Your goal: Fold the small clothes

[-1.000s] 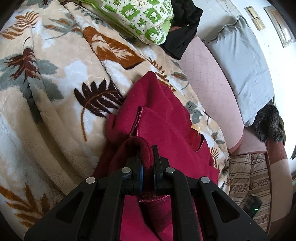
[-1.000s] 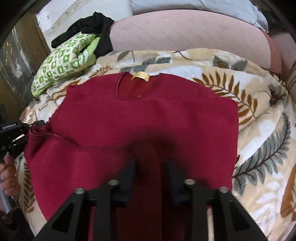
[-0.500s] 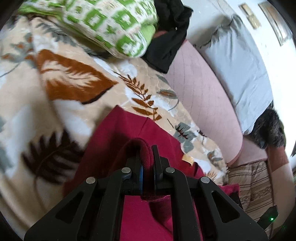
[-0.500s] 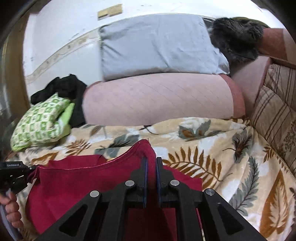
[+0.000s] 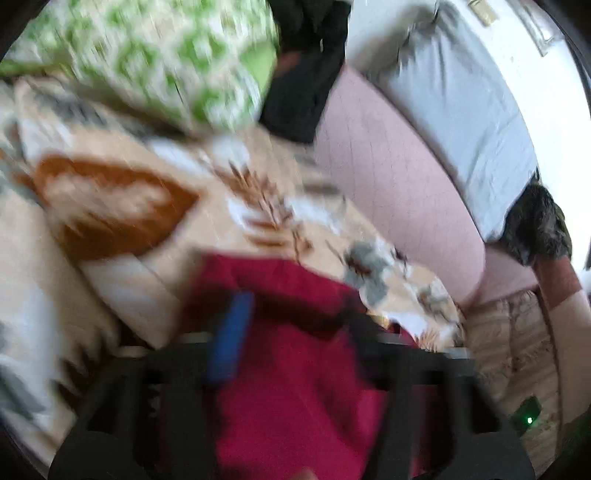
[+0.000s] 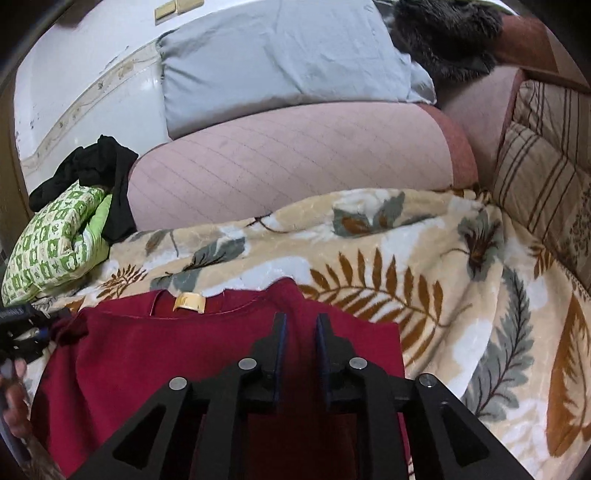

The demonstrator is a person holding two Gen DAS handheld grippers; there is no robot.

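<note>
A dark red top [image 6: 221,369] with a tan neck label [image 6: 188,302] lies folded on the leaf-print blanket [image 6: 443,295]. My right gripper [image 6: 300,326] hovers over its right half, the jaws opening with a narrow gap. The pads do not press the cloth, which lies behind them. In the blurred left wrist view my left gripper [image 5: 295,325] is opening wide over the red top [image 5: 295,398], nothing pinched between its fingers. The same left gripper [image 6: 22,332] and the hand [image 6: 14,391] holding it show at the top's left edge.
A green-and-white patterned bundle [image 6: 55,240] and a black garment [image 6: 99,166] lie at the blanket's far left. Behind are a pink cushion [image 6: 295,158], a grey pillow [image 6: 277,59], a dark furry item [image 6: 447,33] and striped cushions [image 6: 543,166]. A device with a green light [image 5: 528,419] sits at right.
Both grippers were shut on the red top's folded edge and carried it toward the neckline. Now the left jaws have sprung wide, the right have parted slightly, and the cloth lies flat.
</note>
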